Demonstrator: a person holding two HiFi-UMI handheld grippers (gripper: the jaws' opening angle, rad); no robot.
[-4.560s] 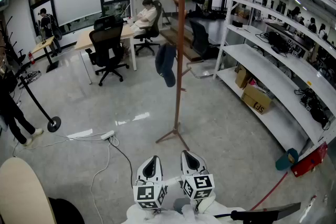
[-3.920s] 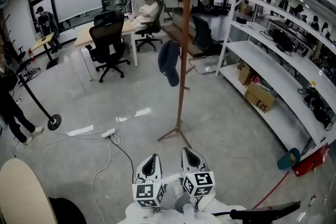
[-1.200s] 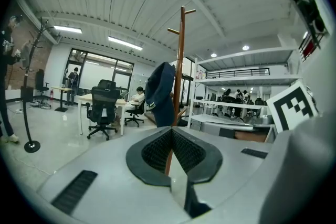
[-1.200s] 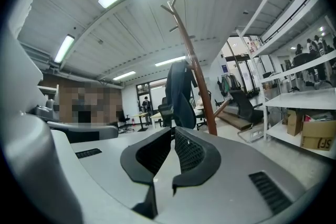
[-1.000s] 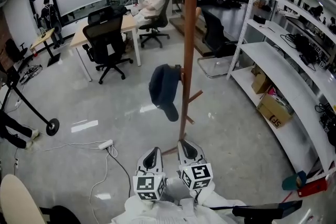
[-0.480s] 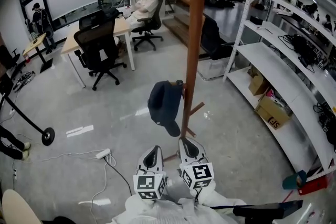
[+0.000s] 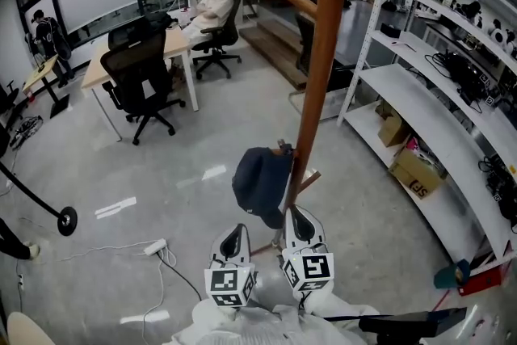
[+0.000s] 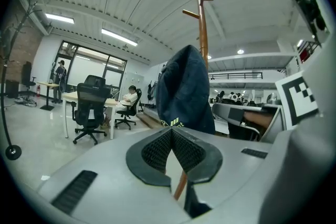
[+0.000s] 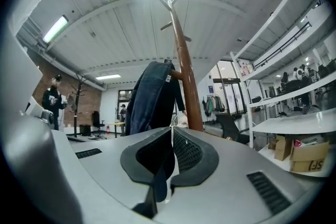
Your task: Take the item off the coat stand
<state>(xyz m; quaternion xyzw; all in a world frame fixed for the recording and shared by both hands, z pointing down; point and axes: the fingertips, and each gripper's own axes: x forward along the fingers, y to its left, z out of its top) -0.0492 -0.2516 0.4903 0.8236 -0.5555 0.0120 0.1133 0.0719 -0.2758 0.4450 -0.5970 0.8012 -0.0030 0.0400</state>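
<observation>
Navy cap [image 7: 262, 186] hangs from a low peg on the wooden coat stand [image 7: 321, 69], at the pole's nine o'clock in the head view. Both claws are clenched with nothing in them. The left claw [image 7: 234, 232] sits just below the cap, which lies at its one o'clock. The right claw [image 7: 296, 216] is close beside the pole, the cap at its eleven o'clock.

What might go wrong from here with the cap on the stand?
The left gripper and right gripper are both shut; if they reach the cap unopened, they may just knock it off its peg. The cap hangs close against the stand, so a sideways tug might rock it.
</observation>
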